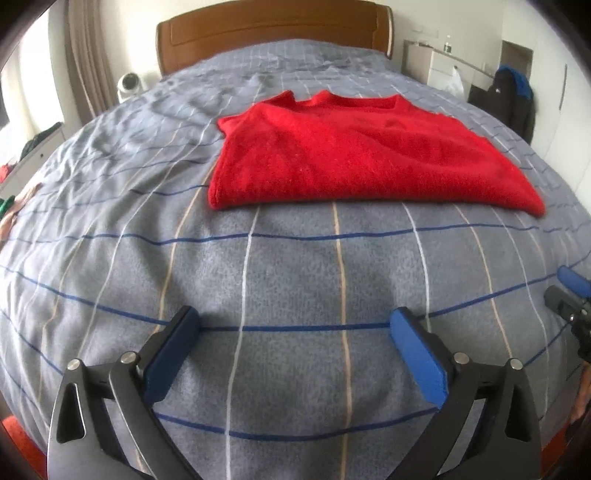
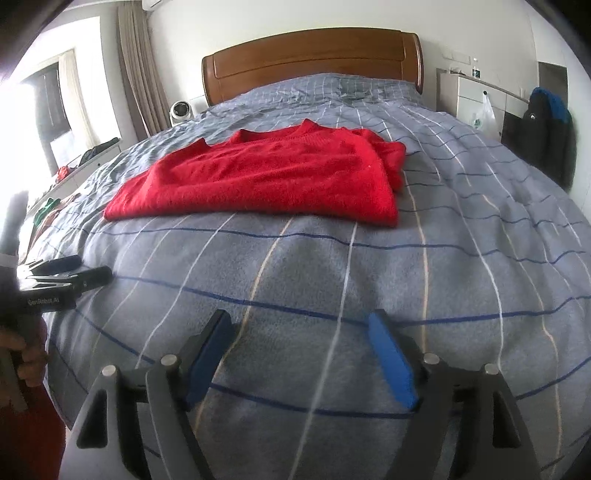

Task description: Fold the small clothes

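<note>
A red sweater [image 1: 354, 155] lies flat on the bed, its sleeves folded in and its collar toward the headboard; it also shows in the right wrist view [image 2: 266, 177]. My left gripper [image 1: 295, 321] is open and empty, hovering over the bedspread well short of the sweater's near hem. My right gripper [image 2: 299, 325] is open and empty, also short of the hem. The right gripper shows at the right edge of the left wrist view [image 1: 570, 295], and the left gripper shows at the left edge of the right wrist view [image 2: 70, 271].
The bed has a grey checked bedspread [image 1: 295, 258] and a wooden headboard [image 1: 273, 33]. A white fan [image 1: 129, 85] stands left of the bed. A white cabinet [image 2: 476, 96] and a dark jacket [image 2: 550, 133] are on the right. Clothes lie on a low unit [image 2: 70, 170] at left.
</note>
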The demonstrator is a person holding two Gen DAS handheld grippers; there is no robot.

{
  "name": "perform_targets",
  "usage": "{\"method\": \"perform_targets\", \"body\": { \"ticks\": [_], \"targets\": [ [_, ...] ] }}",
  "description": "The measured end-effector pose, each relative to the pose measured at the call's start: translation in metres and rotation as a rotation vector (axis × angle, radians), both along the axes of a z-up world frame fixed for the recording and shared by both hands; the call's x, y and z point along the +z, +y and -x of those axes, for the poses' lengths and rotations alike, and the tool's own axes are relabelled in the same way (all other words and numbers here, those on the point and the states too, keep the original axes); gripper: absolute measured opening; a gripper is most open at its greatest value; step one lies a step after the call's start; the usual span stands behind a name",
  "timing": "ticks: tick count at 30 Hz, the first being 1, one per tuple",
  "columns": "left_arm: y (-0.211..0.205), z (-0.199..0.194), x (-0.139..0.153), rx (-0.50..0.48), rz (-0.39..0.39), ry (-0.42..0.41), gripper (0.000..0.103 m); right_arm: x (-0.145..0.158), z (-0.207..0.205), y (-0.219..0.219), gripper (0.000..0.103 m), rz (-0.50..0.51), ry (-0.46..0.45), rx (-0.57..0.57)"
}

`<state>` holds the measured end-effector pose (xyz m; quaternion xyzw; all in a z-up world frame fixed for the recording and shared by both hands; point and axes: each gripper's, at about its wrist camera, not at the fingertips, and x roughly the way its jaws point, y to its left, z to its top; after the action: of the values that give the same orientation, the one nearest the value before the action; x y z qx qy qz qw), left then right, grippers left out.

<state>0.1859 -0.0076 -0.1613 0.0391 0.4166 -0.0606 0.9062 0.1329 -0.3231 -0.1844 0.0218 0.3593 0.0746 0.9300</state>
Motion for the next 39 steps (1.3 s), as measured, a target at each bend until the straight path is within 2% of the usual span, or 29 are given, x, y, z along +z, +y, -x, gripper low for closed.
{"method": "perform_targets", "body": {
  "ticks": [16,20,25,36,39],
  "targets": [
    [0.001,0.002,-0.001,-0.005,0.001,-0.007,0.103,-0.004,0.0,-0.002,0.079,-0.008,-0.009,0.005],
    [0.005,0.011,-0.005,-0.028,0.027,-0.081,0.103,-0.005,0.0,-0.001,0.079,-0.001,-0.018,0.006],
    [0.005,0.022,-0.009,-0.036,0.024,-0.177,0.103,-0.007,-0.001,0.004,0.084,0.03,-0.047,0.014],
    [0.003,0.022,-0.009,-0.035,0.024,-0.178,0.103,-0.011,-0.002,0.005,0.087,0.03,-0.065,0.025],
    [0.004,0.02,0.0,-0.053,0.011,-0.108,0.102,-0.008,-0.003,0.006,0.087,0.038,-0.04,0.025]
  ]
}}
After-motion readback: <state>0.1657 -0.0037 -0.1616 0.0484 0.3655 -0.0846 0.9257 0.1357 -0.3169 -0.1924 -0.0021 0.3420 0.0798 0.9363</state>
